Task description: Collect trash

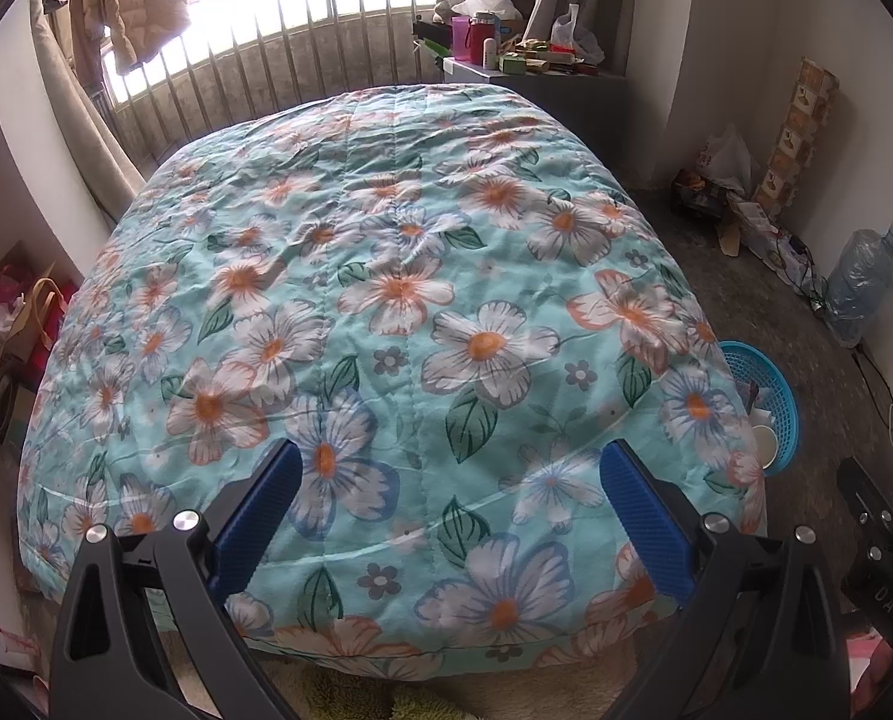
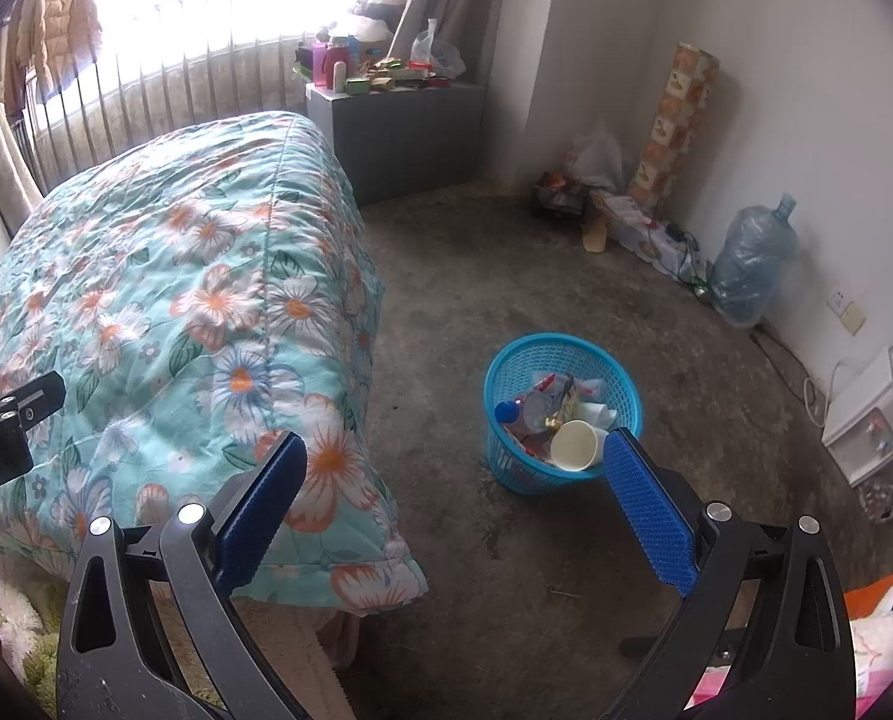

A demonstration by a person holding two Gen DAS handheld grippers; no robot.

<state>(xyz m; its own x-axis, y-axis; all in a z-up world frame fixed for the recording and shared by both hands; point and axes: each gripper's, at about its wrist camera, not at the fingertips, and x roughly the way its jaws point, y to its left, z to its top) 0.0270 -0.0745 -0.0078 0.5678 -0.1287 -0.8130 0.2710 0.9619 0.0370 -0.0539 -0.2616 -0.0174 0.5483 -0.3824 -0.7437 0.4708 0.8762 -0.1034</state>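
**Both grippers spread, empty; trash sits in blue basket on floor**

Largest first: floral quilt (image 1: 386,300) filling most of the left wrist view, draped over the bed; same quilt at left half of the right wrist view, edge hanging near the floor. Bare concrete floor (image 2: 506,276) across centre and right of the right wrist view. Railing and bright window along the top of both views, tan jacket (image 1: 128,0) hanging upper left. Grey cabinet (image 2: 404,132) at upper centre, top cluttered with bottles and boxes. Water jug (image 2: 752,264) wrapped in plastic against the right wall, patterned roll (image 2: 677,120) upright in the corner above it.

Blue basket (image 2: 509,372) at centre-right of the right wrist view, standing on the floor beside the bed; partly hidden behind the quilt edge at right of the left wrist view. Inside: paper cup (image 2: 575,447) on its side, bottle with blue cap (image 2: 506,411), wrappers.

Left gripper (image 1: 449,477) at lower frame, jaws wide apart over the quilt, nothing between. Right gripper (image 2: 455,471) at lower frame, jaws wide apart, nothing held; right pad overlapping the basket rim in view, contact unclear.
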